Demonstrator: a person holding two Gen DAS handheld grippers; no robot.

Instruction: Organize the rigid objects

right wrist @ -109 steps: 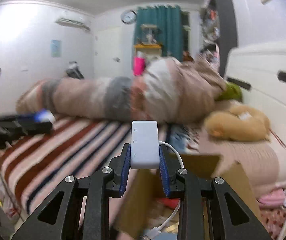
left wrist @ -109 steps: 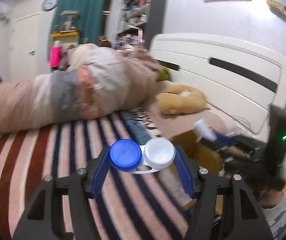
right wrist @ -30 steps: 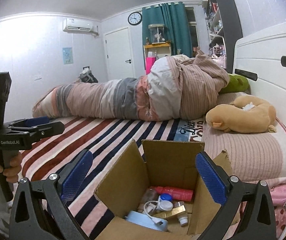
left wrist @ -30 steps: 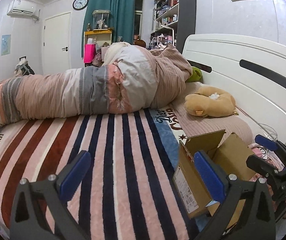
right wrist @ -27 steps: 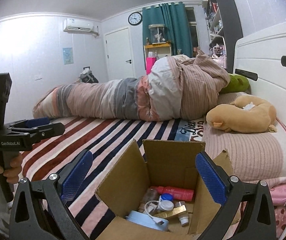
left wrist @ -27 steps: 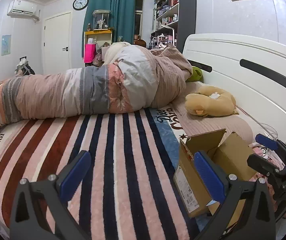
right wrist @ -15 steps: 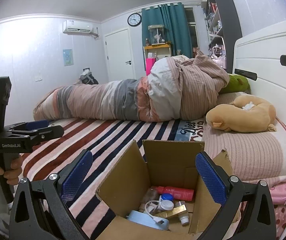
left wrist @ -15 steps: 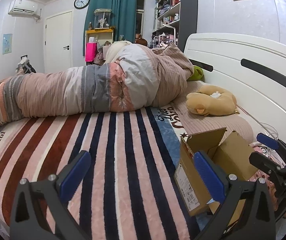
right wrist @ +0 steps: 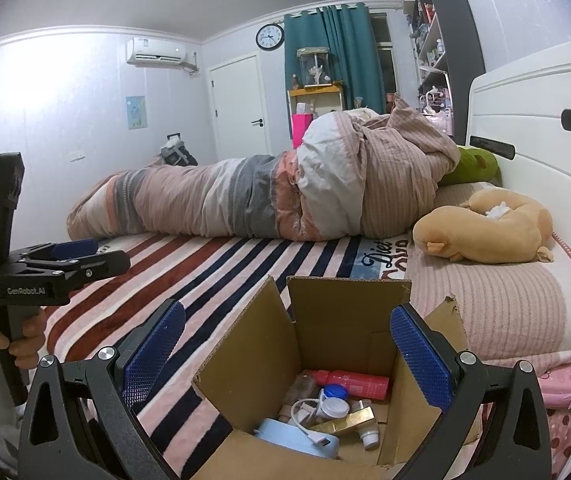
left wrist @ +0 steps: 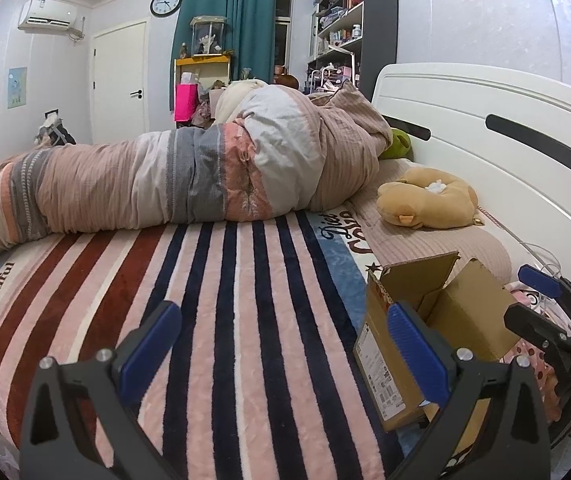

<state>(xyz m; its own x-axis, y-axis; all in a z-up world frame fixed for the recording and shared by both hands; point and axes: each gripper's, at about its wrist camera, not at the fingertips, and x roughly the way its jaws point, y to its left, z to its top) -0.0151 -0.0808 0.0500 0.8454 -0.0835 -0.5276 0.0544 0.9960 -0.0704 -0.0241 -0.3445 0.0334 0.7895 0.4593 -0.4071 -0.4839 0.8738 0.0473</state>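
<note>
An open cardboard box stands on the striped bed; it also shows in the left wrist view. Inside lie a red tube, a blue-and-white lens case, a white cable, a gold piece and a light blue round thing. My right gripper is open and empty, held over the box. My left gripper is open and empty over the striped blanket, left of the box. It shows from the side in the right wrist view.
A rolled quilt lies across the bed's far side. A tan plush toy rests on the pillow by the white headboard. Pink items sit at the right of the box.
3.6 s ago the left gripper held the lens case and the right held a white adapter; both are now open and the items lie in the box. Over the last second almost nothing moved.
</note>
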